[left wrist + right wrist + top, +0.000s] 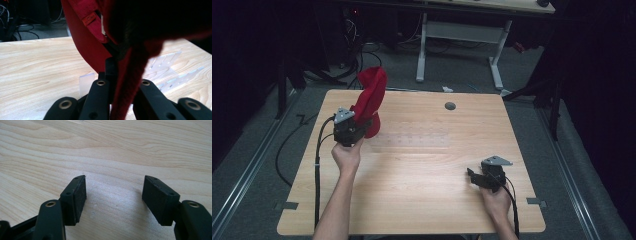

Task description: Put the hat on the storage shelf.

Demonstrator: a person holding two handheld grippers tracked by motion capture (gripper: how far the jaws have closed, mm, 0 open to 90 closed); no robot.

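Red cloth (371, 97) hangs in my left tongs (357, 125), upper left of the high view, where it stands up above the tongs over the far left part of the tabletop (422, 200). My left tongs view brings it close: the jaws are clamped on a fold of the cloth (125, 95), which runs up between them, and an orange label (89, 18) sewn on it shows near the top. That view also gives a clear plastic strip (170, 67) lying flat on the wood beyond the cloth; from above it is a faint pale band (412, 140) mid-table. My right tongs (474, 176) sit lower right, well apart from the cloth, jaws wide and empty over bare wood. I count one cloth, one strip, two tongs.
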